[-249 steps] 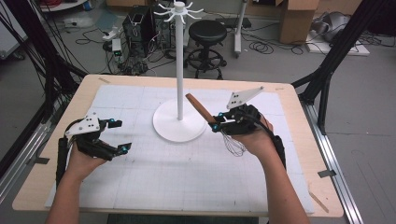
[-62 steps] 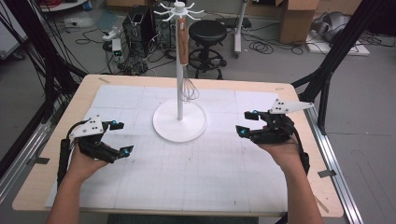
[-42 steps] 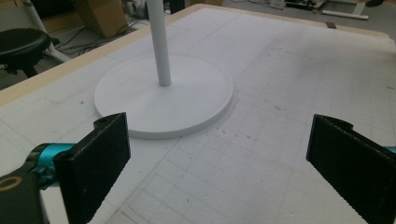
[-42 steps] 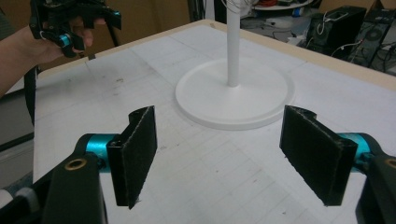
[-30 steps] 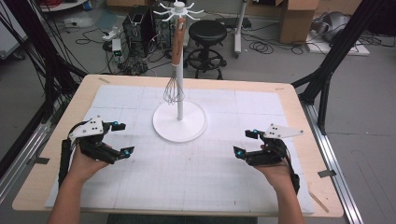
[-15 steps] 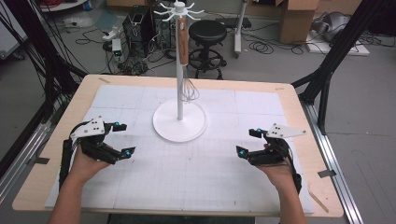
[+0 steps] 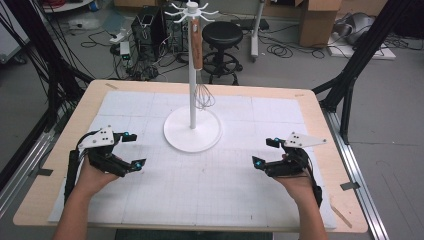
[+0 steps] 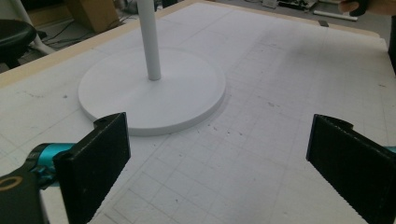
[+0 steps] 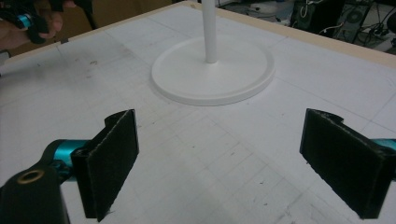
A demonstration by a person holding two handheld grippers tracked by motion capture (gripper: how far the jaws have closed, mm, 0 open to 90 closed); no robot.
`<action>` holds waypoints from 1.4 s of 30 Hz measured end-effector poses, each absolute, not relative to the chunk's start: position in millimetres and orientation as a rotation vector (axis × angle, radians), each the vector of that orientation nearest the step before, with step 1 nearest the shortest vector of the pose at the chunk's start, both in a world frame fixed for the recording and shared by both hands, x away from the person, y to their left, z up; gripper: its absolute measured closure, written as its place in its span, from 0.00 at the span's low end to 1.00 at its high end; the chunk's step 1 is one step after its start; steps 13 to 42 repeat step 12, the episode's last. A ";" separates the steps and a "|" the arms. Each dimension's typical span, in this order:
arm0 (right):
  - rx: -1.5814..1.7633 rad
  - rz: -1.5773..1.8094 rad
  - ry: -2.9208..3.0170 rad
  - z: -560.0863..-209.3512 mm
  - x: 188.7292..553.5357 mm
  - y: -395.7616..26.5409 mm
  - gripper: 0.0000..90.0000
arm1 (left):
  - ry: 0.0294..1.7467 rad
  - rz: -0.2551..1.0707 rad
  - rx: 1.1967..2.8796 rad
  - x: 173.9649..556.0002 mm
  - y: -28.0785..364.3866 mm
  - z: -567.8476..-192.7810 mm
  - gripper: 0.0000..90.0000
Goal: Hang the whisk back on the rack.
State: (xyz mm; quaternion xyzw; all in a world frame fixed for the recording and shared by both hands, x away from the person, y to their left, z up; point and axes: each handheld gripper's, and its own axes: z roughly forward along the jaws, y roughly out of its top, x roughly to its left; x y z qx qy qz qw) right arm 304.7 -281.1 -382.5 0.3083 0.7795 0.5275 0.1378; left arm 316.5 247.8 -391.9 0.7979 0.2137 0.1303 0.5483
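A white stand (image 7: 192, 90) with a round base (image 7: 193, 131) rises from the middle of the table; its hooks crown the top. A whisk (image 7: 199, 60) with a wooden handle hangs from one hook, its wire head near the pole. My left gripper (image 7: 131, 150) rests open at the table's left, nothing between its jaws. My right gripper (image 7: 265, 152) rests open at the right, also holding nothing. The base (image 8: 152, 91) lies ahead in the left gripper view, and the base (image 9: 212, 72) lies ahead in the right gripper view.
A white gridded mat (image 7: 210, 170) covers most of the wooden table (image 7: 60, 145). Behind the table stand a black stool (image 7: 221, 35), computer gear and cables. Black frame legs (image 7: 350, 70) flank the table's right side.
Eight seconds ago my right gripper held the whisk beside the stand; the whisk now hangs on a hook, swinging slightly. My right gripper has drawn back to the near right, open.
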 end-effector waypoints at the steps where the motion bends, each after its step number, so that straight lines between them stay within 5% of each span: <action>1: 0.893 1.525 2.261 -382.8 304.8 -280.8 0.12 | 0.507 0.310 1.890 316.5 247.8 -391.9 0.08; 42: 0.891 1.522 2.267 -383.5 305.8 -280.1 0.12 | 0.504 0.313 1.891 315.8 247.4 -391.4 0.08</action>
